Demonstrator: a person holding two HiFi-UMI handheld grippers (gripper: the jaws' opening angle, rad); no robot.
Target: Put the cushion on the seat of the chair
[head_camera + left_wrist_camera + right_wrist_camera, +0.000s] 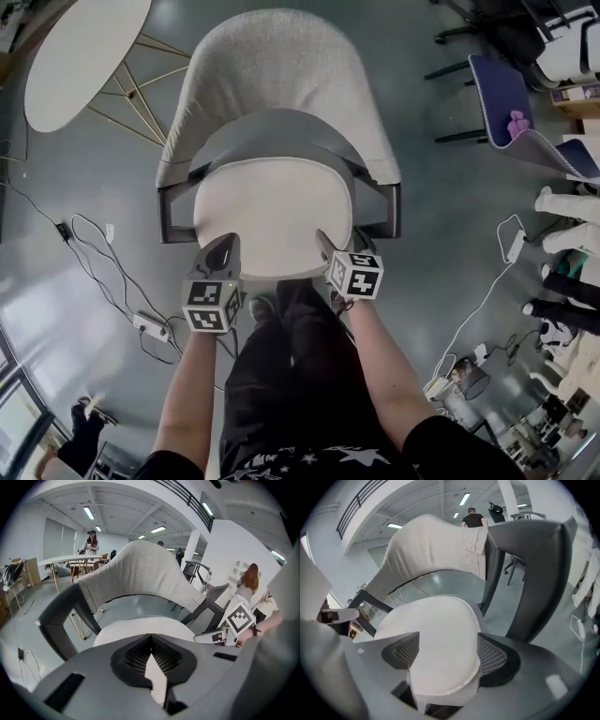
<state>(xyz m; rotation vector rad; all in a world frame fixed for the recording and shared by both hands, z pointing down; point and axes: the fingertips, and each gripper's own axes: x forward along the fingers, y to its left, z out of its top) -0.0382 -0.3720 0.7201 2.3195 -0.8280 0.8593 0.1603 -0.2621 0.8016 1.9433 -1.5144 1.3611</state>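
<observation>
The left gripper [151,644] is pinched almost closed on a thin fold at the near left edge of the off-white round fabric cushion [274,216]. The right gripper [445,656] stands wide, with the cushion's near right edge between its jaws and the pads not pressing. The cushion lies flat on the seat of the dark-framed chair [272,66], under its grey fabric backrest. Beyond the chair, a white oval table [84,52] stands on the glossy grey floor [112,281].

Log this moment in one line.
cushion: lying on chair seat | left gripper: shut on cushion's front edge | right gripper: open around front edge
</observation>
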